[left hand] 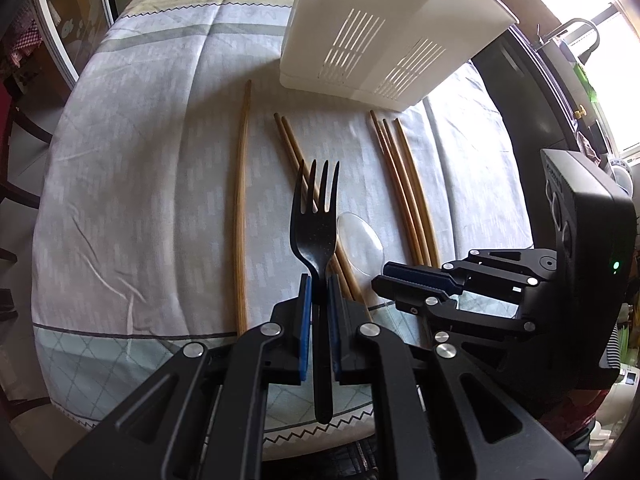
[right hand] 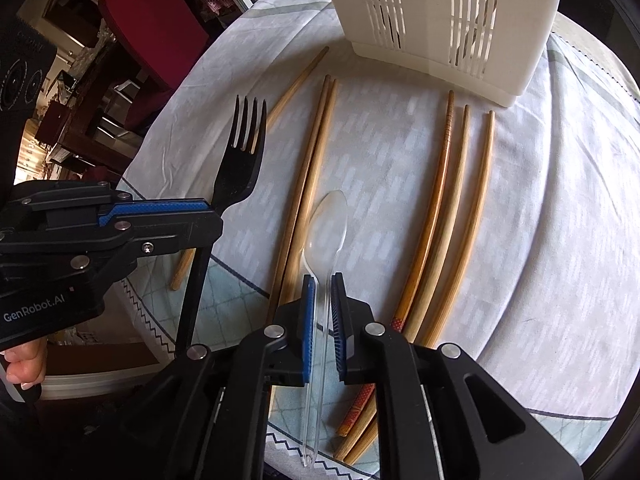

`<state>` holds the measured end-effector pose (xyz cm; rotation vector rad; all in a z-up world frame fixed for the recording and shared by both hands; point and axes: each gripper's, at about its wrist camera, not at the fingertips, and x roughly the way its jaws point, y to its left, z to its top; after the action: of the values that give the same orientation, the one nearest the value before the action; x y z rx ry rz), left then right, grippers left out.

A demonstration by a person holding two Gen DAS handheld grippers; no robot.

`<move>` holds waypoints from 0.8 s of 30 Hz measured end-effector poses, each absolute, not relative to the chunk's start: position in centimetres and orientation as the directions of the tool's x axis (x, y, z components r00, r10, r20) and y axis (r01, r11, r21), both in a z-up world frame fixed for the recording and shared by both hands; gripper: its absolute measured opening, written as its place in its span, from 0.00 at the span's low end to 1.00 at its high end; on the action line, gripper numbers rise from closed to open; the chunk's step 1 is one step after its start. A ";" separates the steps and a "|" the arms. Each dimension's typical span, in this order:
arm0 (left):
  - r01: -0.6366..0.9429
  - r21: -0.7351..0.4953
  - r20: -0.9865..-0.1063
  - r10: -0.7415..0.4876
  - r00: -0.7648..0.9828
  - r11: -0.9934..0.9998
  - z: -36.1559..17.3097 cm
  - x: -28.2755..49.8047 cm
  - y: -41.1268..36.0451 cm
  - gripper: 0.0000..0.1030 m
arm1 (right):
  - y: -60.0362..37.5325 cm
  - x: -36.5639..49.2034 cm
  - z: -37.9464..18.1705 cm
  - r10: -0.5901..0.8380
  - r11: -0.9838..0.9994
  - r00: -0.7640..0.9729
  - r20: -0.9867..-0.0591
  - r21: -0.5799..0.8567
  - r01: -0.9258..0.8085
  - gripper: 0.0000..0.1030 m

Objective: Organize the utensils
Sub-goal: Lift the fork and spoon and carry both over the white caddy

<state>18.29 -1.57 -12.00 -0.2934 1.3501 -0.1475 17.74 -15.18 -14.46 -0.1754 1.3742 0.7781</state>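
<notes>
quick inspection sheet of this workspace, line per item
surface: table under a pale patterned cloth, creased
job's things: black fork held in the air; clear spoon held by its handle; single chopstick at the left, a pair in the middle, three chopsticks at the right, all lying on the cloth; white slotted holder standing at the far edge
clutter: nothing seen
grippers: left hand-held gripper shut on the fork's handle; right hand-held gripper shut on the spoon's handle
cables: nothing seen
surroundings: red chair and dark furniture beyond the table, bright window to one side
</notes>
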 end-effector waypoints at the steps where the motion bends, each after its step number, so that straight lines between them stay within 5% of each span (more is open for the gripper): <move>1: -0.064 -0.293 -0.937 -0.273 0.217 0.954 -12.0 18.3 -1.5 0.08 | -14.9 17.6 -14.5 0.392 0.742 -0.008 -0.920 0.321 -0.588 0.11; 13: -0.042 -0.286 -0.931 -0.267 0.247 0.957 -11.2 18.1 -1.8 0.08 | -14.3 16.9 -13.1 0.386 0.744 0.084 -0.919 0.256 -0.618 0.09; 24: 0.043 -0.316 -0.848 -0.303 0.435 0.948 -4.3 17.7 -1.7 0.08 | -19.6 16.1 -2.4 0.622 0.712 0.315 -0.717 0.350 -0.609 0.09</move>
<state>17.70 -1.73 -4.26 -0.2634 1.1033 -0.2184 16.11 -19.60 -2.38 0.0156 0.9519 0.8108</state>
